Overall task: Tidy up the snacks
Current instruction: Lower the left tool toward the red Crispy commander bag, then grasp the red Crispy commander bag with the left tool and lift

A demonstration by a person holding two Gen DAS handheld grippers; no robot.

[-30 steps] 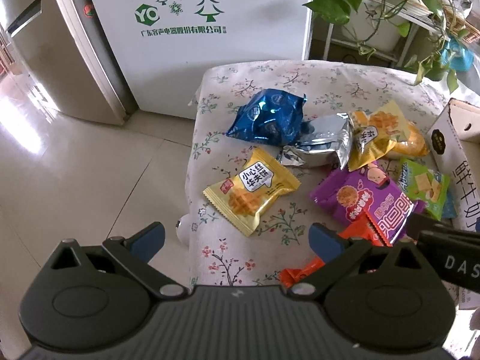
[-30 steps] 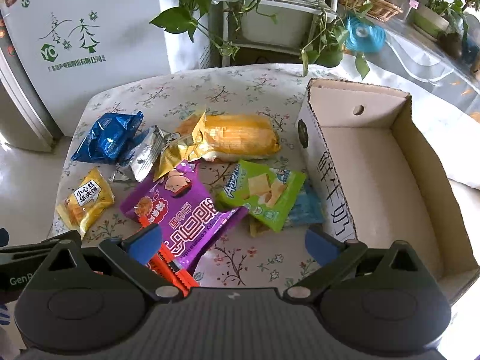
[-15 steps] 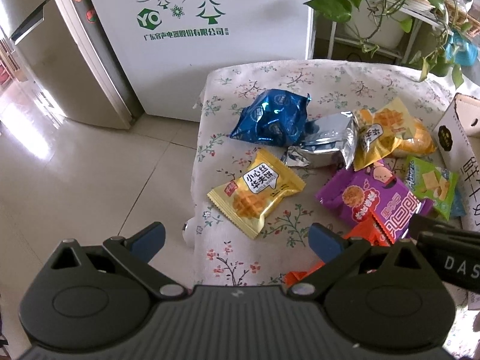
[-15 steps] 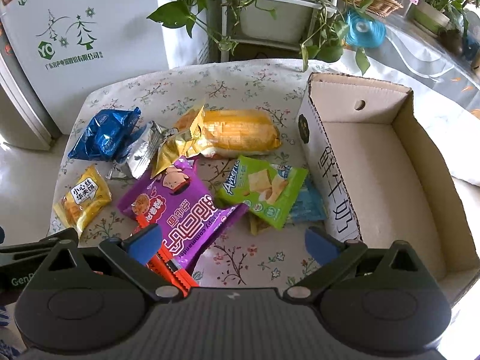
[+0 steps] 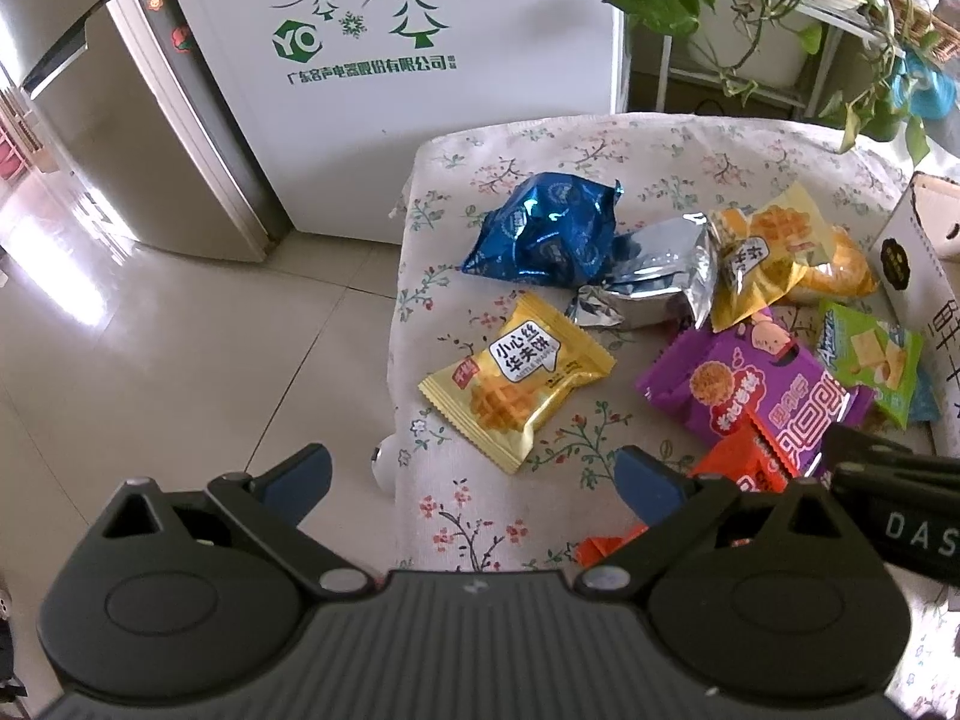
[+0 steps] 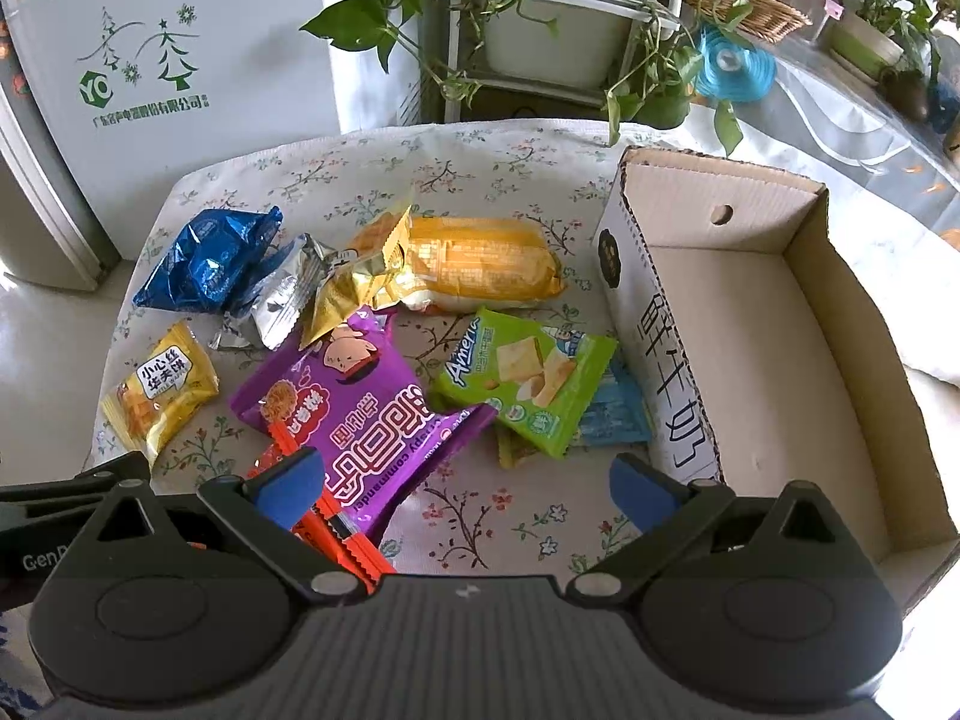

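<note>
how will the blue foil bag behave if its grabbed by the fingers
The blue foil bag looks puffed and crinkled, so it probably crushes and feels light. Its glossy film may slip. It touches the silver packet, which could get dragged along.

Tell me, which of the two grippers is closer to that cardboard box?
The right gripper. It hovers open just beside the cardboard box, whose near wall sits right by its right finger. The left gripper hangs open over the table's far-left edge, with snack packets between it and the box.

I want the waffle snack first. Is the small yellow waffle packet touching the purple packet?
Apart. The left wrist view shows flowered tablecloth between the small yellow waffle packet and the purple packet; the right wrist view shows the same gap.
</note>
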